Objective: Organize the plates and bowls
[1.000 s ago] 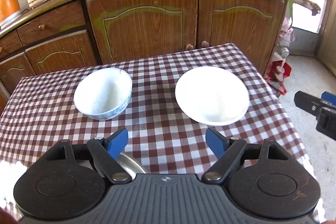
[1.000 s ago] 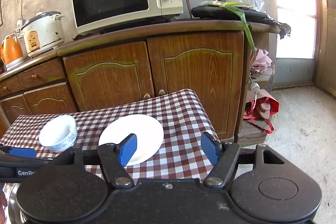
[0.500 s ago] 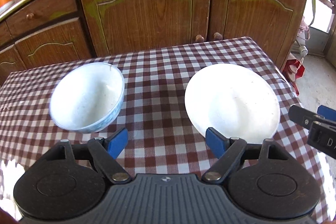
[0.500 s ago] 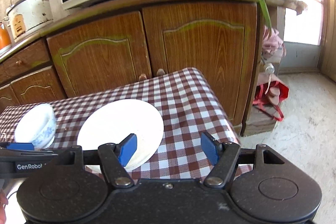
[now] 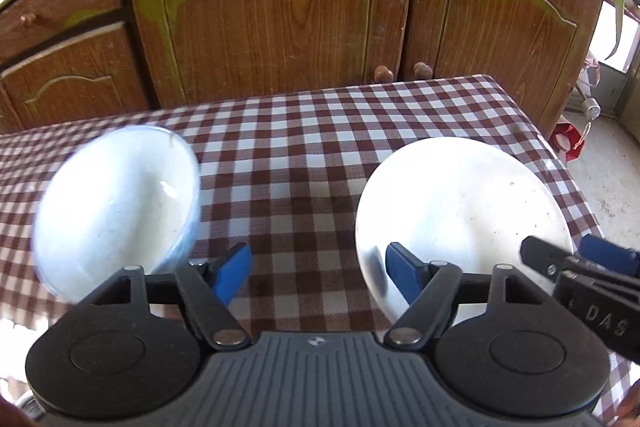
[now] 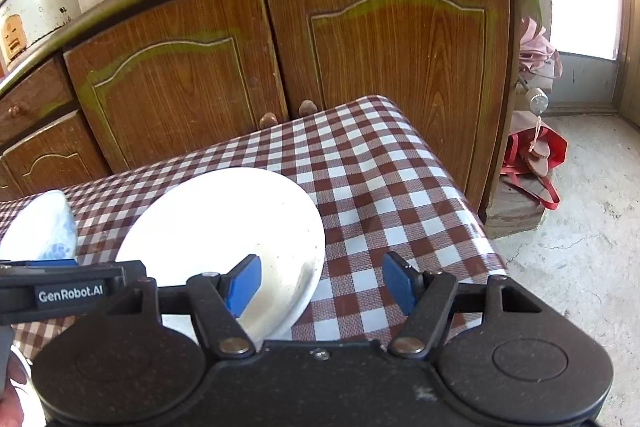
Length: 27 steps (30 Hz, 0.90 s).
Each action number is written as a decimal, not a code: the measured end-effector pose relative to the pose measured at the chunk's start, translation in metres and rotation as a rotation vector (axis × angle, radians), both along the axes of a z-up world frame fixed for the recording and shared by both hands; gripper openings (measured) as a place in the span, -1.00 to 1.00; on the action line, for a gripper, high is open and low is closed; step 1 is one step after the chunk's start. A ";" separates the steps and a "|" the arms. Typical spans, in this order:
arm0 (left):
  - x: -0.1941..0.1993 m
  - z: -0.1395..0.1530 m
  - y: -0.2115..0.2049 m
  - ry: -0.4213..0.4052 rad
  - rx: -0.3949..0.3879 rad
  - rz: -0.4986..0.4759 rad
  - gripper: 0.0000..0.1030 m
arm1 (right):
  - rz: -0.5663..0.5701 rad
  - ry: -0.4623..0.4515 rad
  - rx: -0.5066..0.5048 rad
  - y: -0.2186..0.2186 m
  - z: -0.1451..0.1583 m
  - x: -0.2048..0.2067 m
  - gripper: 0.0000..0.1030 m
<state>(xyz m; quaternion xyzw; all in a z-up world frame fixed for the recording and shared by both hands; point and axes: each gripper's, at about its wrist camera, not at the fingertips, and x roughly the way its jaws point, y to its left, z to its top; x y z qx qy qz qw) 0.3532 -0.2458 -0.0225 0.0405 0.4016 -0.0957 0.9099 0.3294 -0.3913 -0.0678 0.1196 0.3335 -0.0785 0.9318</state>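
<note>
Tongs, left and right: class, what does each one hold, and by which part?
Nothing. The left tongs, closing, and the right tongs are empty above the tablecloth, near the bowl and plate.

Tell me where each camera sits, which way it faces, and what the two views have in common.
Left wrist: rides on the left gripper, looks forward and down over the checked table at the bowl and plate; its own closing jaws with nothing between, plus the right gripper entering from the right.
Right wrist: rides on the right gripper, faces the table's far corner and cabinet; own open jaws, left gripper's arm at left.
Shared: plate, bowl, table, cabinet.
</note>
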 end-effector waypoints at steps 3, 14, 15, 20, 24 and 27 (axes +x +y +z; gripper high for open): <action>0.008 -0.004 0.000 0.001 -0.007 -0.009 0.48 | -0.007 -0.001 0.009 -0.002 -0.006 0.007 0.55; 0.000 -0.011 -0.016 0.010 -0.033 -0.125 -0.49 | 0.001 -0.020 0.096 0.006 -0.015 0.008 -0.61; -0.001 -0.011 -0.015 0.015 -0.037 -0.125 -0.49 | -0.001 -0.024 0.103 0.006 -0.015 0.006 -0.61; -0.008 -0.006 -0.011 0.039 -0.057 -0.113 -0.49 | 0.006 -0.038 0.087 0.009 -0.008 -0.005 -0.61; -0.021 0.006 -0.014 0.017 -0.042 -0.127 -0.49 | 0.013 -0.059 0.066 0.010 0.003 -0.018 -0.61; -0.030 0.016 -0.014 0.012 -0.046 -0.122 -0.49 | 0.009 -0.074 0.066 0.011 0.012 -0.030 -0.61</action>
